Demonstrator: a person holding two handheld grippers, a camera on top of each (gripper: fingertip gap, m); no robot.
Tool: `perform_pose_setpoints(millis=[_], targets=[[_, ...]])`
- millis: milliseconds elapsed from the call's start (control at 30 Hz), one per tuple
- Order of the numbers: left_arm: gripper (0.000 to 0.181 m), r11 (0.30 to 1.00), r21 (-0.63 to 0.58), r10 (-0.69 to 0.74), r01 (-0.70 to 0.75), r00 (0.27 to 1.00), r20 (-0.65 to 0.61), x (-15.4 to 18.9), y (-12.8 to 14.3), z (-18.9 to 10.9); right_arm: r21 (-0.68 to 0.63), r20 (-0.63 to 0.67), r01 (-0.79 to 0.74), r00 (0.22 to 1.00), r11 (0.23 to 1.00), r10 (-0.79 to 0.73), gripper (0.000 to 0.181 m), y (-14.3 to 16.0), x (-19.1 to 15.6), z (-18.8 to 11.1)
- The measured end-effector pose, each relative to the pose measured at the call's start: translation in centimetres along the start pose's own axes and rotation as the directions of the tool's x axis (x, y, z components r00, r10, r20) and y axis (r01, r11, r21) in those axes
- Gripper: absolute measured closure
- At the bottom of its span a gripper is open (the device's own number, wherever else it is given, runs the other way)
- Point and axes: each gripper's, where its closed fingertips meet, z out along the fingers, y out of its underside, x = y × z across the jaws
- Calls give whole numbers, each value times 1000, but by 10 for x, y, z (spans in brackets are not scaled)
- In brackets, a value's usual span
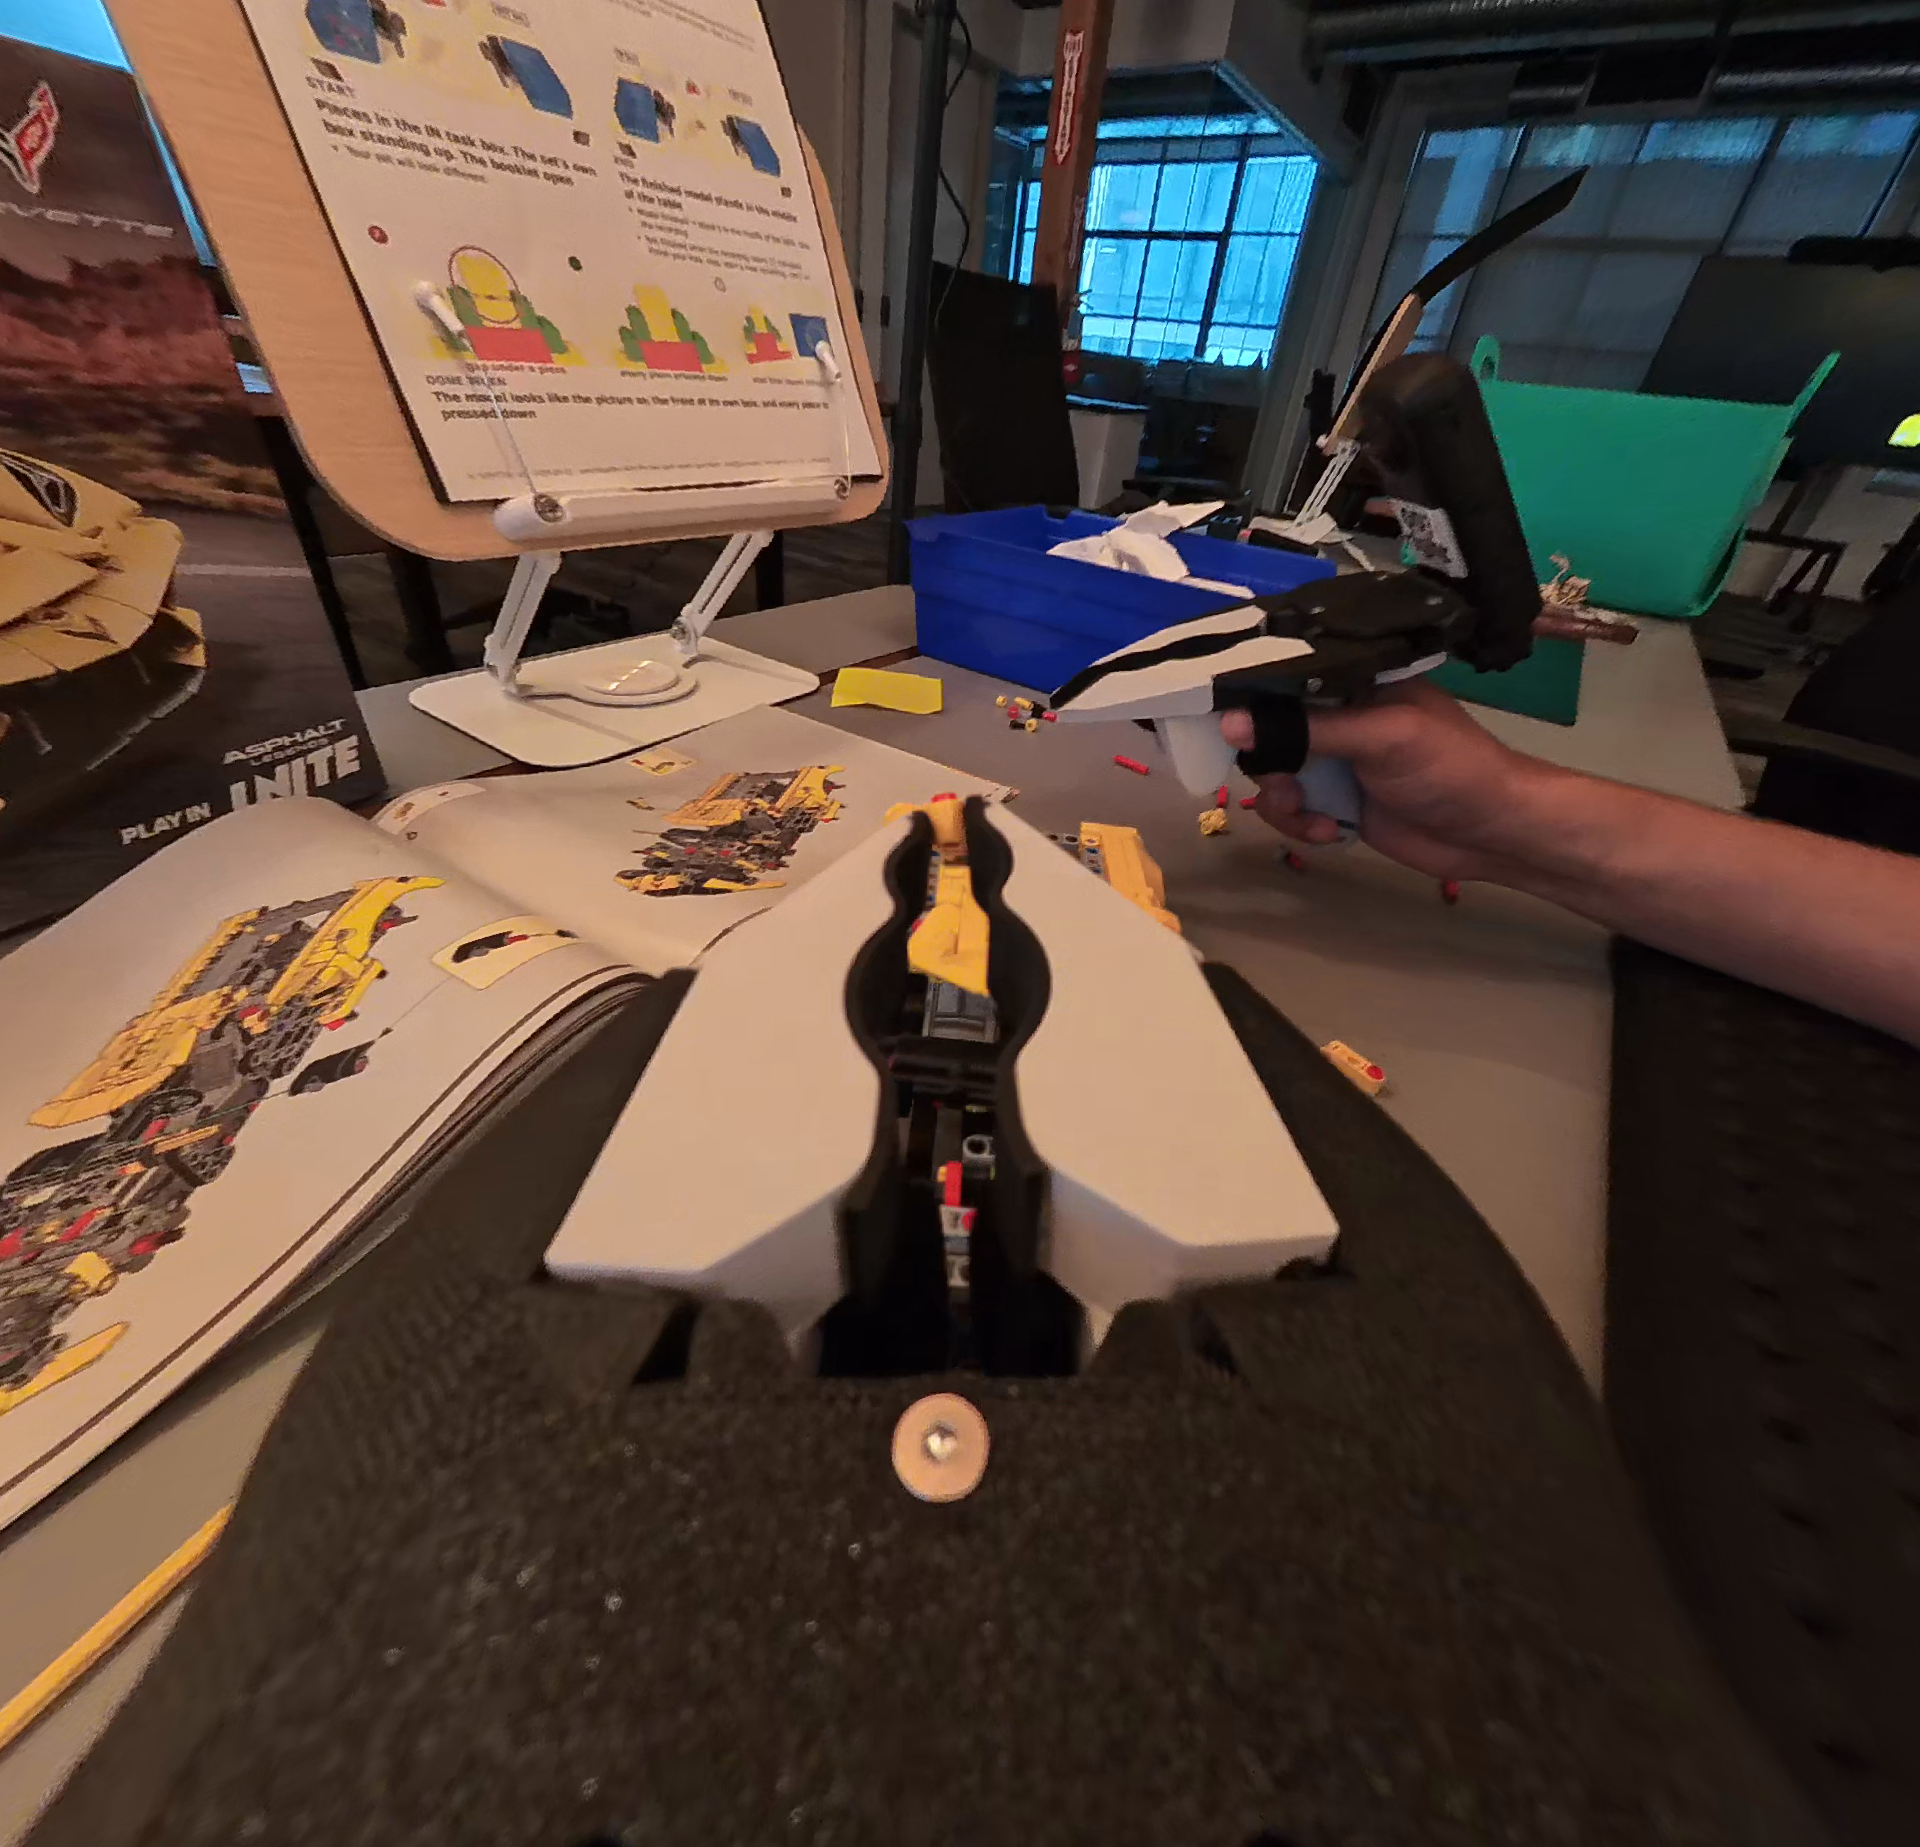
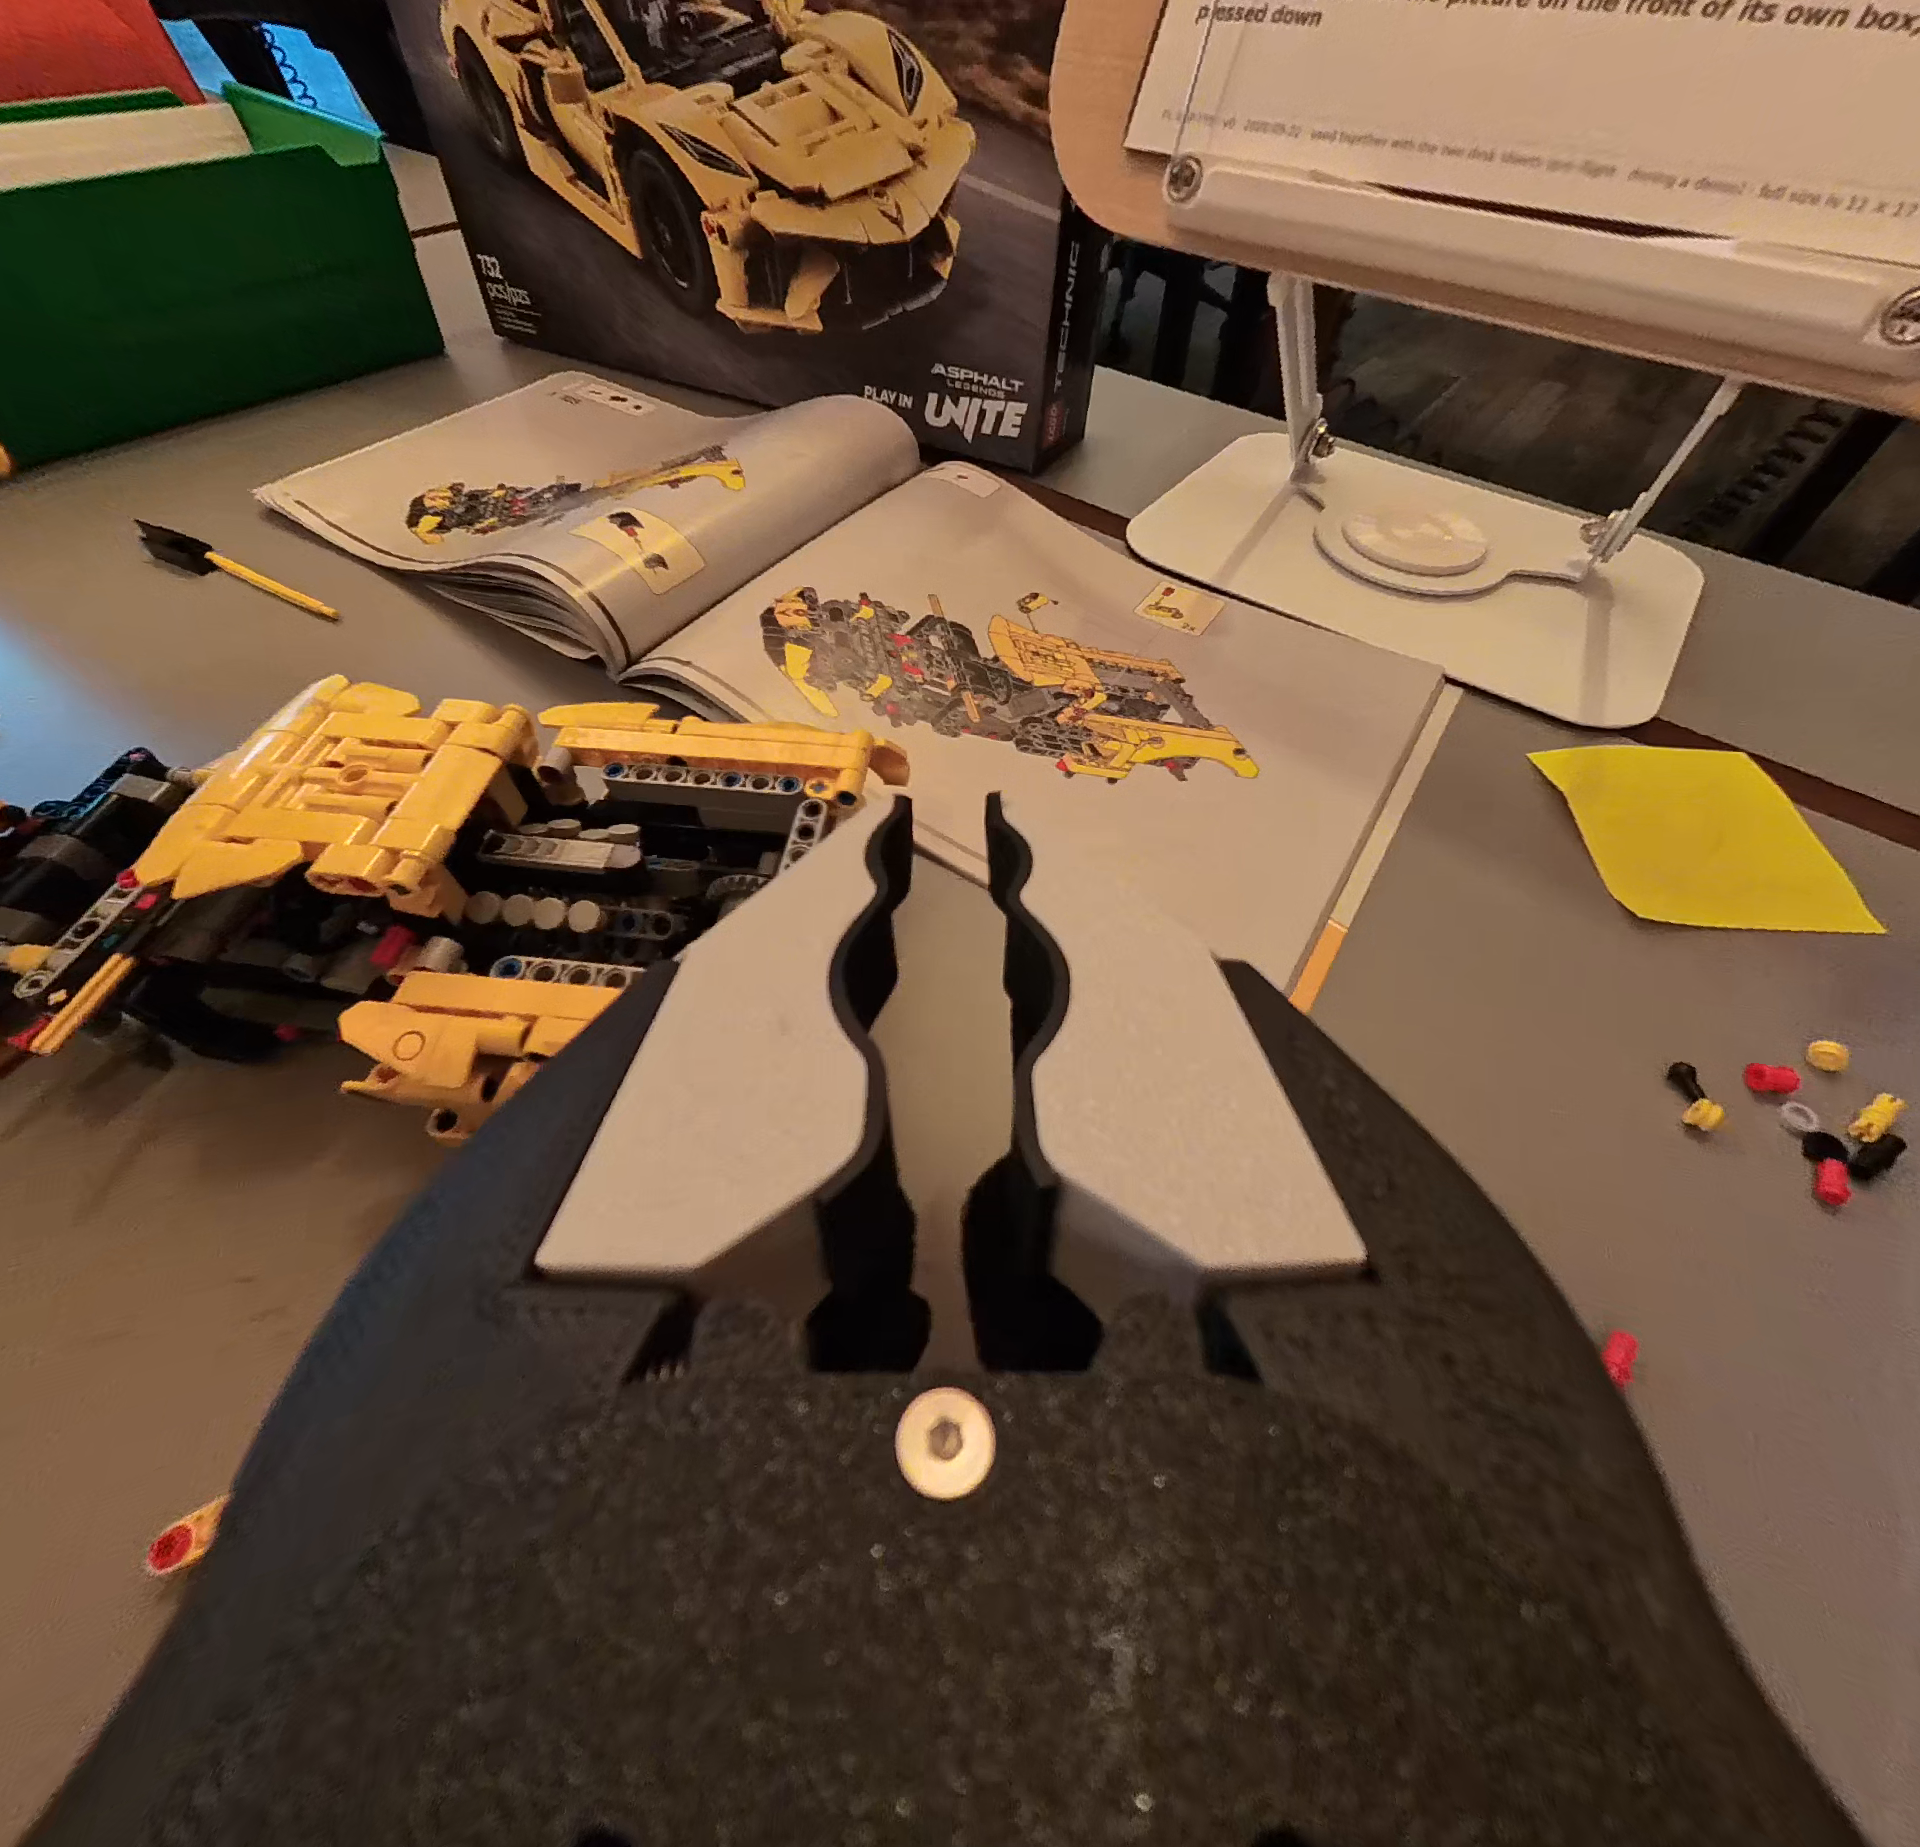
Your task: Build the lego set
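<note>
Two handheld grippers over a grey table (image 2: 1558,1330): left gripper (image 1: 951,831) nearly closed around the yellow Lego car (image 2: 416,862), right gripper (image 2: 948,821) slightly parted, empty, booklet (image 2: 1039,571) at twelve o'clock.

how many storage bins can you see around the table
3: a blue bin behind the right gripper, a green bin behind that, and another green bin left of the set's box. Others may be hidden.

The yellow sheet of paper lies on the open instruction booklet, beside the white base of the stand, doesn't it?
Not quite. The yellow sheet of paper lies on the bare grey table, not on the open instruction booklet, whose edge ends short of it. It is indeed beside the white base of the stand. The right wrist view shows this.
</note>
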Motion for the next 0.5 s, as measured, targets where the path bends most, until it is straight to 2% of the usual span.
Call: perform_pose_setpoints(millis=[133,267,333,433,500], targets=[[175,999,28,-23,24,999,-31,5,-5,-1,31,78,5,997,1000,-8,166,-8,-20,-3],[175,998,35,-46,47,998,-49,7,-6,-1,30,82,83,993,996,-86,165,-8,-33,-4],[174,997,43,-57,61,995,-77,11,-8,-2,48,173,82,981,995,-89,164,-11,-53,-5],[174,996,41,-75,82,987,-141,22,-9,-1,117,380,39,922,992,-81,162,-26,-103,-14],[174,997,31,-59,64,985,-162,28,-7,0,152,452,41,886,988,-106,161,-35,-130,-19]])
